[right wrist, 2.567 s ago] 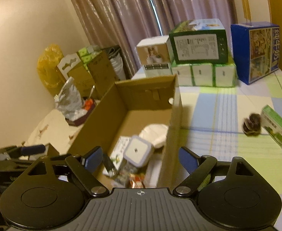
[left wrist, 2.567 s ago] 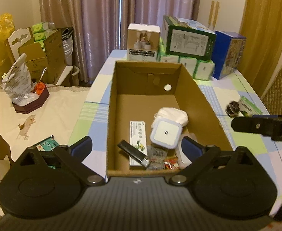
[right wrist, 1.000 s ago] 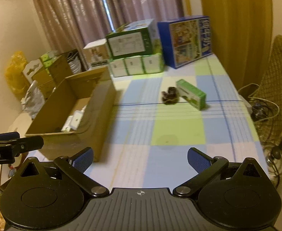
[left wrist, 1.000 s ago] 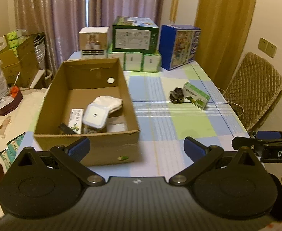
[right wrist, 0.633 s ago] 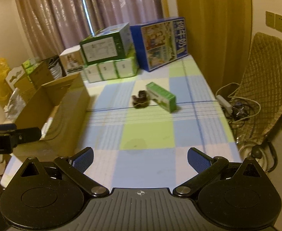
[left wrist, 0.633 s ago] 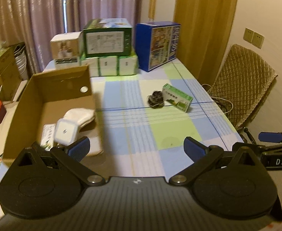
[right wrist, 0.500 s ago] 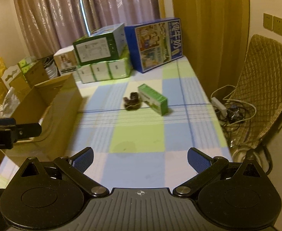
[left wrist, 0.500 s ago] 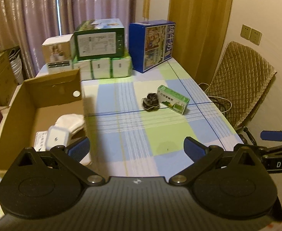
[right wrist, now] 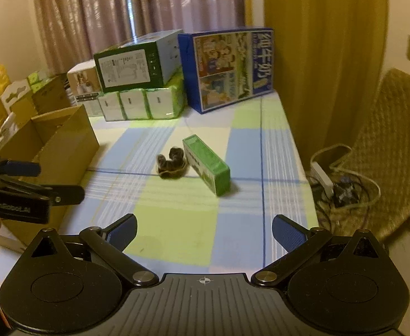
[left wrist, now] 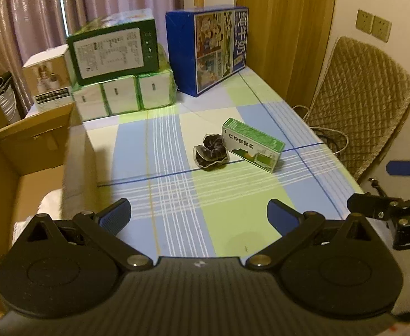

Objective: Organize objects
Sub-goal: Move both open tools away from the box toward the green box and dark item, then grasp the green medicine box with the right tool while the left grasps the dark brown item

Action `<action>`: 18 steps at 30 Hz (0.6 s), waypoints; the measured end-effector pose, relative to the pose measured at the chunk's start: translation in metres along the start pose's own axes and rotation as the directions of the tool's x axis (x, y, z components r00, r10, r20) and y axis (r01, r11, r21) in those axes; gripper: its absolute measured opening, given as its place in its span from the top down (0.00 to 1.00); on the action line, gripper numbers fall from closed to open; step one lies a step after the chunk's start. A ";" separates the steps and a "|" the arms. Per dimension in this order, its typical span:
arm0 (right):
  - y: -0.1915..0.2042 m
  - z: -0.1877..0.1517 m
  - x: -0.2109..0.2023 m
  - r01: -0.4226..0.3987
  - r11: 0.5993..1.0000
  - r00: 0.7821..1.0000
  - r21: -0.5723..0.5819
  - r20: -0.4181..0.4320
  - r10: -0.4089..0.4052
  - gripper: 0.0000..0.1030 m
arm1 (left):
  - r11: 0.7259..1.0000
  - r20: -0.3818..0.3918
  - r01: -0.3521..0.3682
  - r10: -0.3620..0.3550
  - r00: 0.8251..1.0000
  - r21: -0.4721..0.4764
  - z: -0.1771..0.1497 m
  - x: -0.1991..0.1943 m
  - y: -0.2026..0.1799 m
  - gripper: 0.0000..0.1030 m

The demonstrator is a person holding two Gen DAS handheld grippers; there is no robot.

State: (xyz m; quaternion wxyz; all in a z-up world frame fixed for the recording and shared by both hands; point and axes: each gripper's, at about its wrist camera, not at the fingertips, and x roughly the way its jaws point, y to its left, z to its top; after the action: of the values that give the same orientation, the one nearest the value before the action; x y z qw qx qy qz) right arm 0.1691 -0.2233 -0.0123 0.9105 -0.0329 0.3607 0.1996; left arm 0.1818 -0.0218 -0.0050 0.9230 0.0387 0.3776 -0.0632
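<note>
Cardboard marks the left edge of the left wrist view: the open box [left wrist: 23,151] with something white inside. On the checked counter [left wrist: 163,145], a green carton [left wrist: 252,144] and a dark scrunchie [left wrist: 211,154] lie touching, far ahead of the left claw [left wrist: 198,217], released and empty.

In the right wrist view, the right claw [right wrist: 204,231] is likewise spread and empty; both things look still unsorted.

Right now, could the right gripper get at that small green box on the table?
Probably yes: the right gripper is open, and only bare tablecloth lies between it and the green box.
</note>
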 end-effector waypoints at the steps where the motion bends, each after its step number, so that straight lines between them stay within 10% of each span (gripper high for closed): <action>1: -0.004 0.003 0.009 -0.006 1.000 1.000 -0.010 -0.003 0.006 0.03 | 1.000 0.000 -0.005 0.005 1.000 0.012 0.003 0.009 -0.001 0.02; 18: -0.029 0.059 0.137 -0.124 0.960 0.986 -0.250 -0.143 0.091 0.26 | 0.988 -0.086 0.030 -0.017 0.996 0.149 0.050 0.122 0.001 0.12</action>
State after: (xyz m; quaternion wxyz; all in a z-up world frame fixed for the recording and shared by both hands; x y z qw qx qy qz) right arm 0.3086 -0.1909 -0.0631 0.8608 -0.1443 0.3915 0.2915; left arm 0.3025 -0.0372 -0.0551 0.8999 0.1061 0.4108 -0.1006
